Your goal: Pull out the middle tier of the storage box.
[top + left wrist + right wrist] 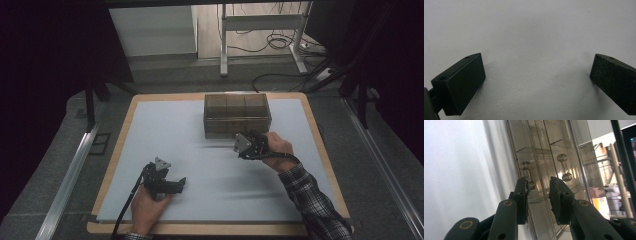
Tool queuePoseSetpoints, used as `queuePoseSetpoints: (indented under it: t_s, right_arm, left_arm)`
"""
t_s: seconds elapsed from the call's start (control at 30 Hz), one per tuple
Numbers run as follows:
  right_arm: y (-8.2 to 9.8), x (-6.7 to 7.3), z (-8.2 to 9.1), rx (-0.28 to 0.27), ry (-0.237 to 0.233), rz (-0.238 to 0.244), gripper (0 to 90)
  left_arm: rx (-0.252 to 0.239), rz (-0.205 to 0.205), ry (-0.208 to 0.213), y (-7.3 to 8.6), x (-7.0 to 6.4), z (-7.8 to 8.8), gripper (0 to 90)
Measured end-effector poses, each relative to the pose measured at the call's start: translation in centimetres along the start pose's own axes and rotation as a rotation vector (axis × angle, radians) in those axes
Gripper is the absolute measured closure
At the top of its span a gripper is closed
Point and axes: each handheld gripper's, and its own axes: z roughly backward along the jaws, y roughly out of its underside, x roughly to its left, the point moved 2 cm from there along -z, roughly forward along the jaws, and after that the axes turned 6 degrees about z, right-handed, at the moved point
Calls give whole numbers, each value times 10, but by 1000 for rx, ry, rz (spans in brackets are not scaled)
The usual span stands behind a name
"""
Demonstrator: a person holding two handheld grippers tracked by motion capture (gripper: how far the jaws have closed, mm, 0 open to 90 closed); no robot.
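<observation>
My left gripper (172, 184) rests low over the near-left part of the white mat (165, 135), its jaws pointing right across the table. In the left gripper view the two jaws stand wide apart with only bare mat between them; they hold nothing.

My right gripper (248, 145) is right of centre, directly at the near face of the clear drawer box (237, 116), its jaws pointing toward the far side. The box sits at the far centre of the mat with its long axis running left to right; its front faces me and its top shows three compartments side by side.

In the right gripper view the jaws are partly closed, a narrow gap left between them, with nothing gripped. The box front lies just beyond the tips. A small round knob (525, 165) stands on that front beside the left jaw; a second knob (562, 157) lies farther off.

No brand, label or writing is legible on the box, the mat or either gripper.
</observation>
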Motion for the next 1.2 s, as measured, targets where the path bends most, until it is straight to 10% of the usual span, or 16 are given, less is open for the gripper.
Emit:
queuePoseSetpoints:
  t_s: [0.53, 1.2]
  right_arm:
    - [19, -33, 1, -88, -230, -170, 664]
    - [44, -58, -21, -96, -462, -156, 711]
  left_arm:
    - [1, 3, 0, 0, 0, 0, 0]
    - [0, 3, 0, 0, 0, 0, 0]
